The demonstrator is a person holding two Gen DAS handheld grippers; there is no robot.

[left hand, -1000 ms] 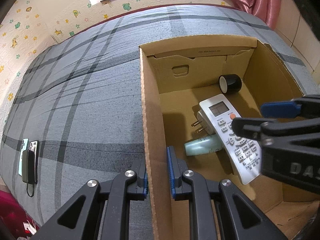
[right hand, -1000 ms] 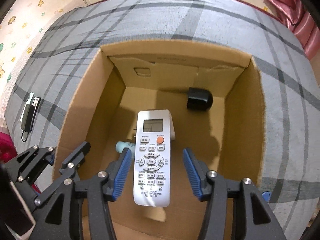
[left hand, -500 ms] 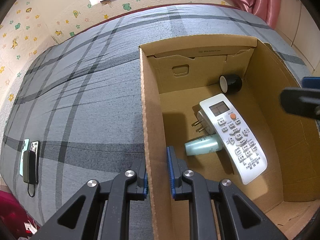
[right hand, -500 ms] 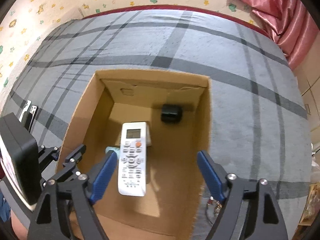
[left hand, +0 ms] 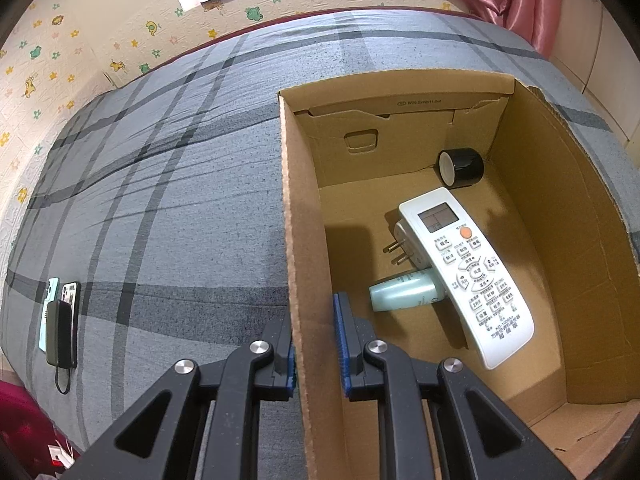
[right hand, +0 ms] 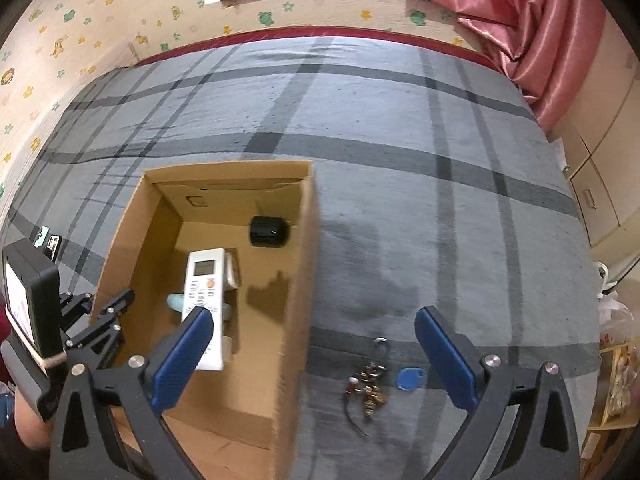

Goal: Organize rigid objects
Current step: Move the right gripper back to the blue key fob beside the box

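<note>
Right gripper (right hand: 316, 360) has its jaws spread wide and has just been opening, nothing between them; it hangs above the box's right wall with the bed beyond. Left gripper (left hand: 314, 344) is clamped on the left wall of the cardboard box (left hand: 304, 240), one blue pad on each side of the cardboard, holding the box steady on the grey plaid bedspread (left hand: 160, 200). Step in hand, as I judge it: the remote drop-off is done and the right hand is free for the next item. Likely next target is the key bunch (right hand: 370, 384) with its blue tag (right hand: 410, 378), lying on the bedspread just outside the box's right wall, near the right jaw. That pick calls for lowering over the keys, closing on the bulkiest cluster so the loose ring and cord come along, then lifting over the wall. Box contents: white remote (left hand: 466, 276) lies diagonally, propped on a white plug adapter (left hand: 404, 240) with its prongs pointing left, and on a mint-green tube (left hand: 404, 294) lying on its side; the remote's lower end hangs clear of both. Black cylindrical cup (left hand: 460, 168) lies on its side in the far right corner, apart from the rest. Near right part of the box floor is bare. Phones with a black power bank (left hand: 60, 320) sit on the bedspread well apart to the left; whether they belong to the task I cannot tell.
</note>
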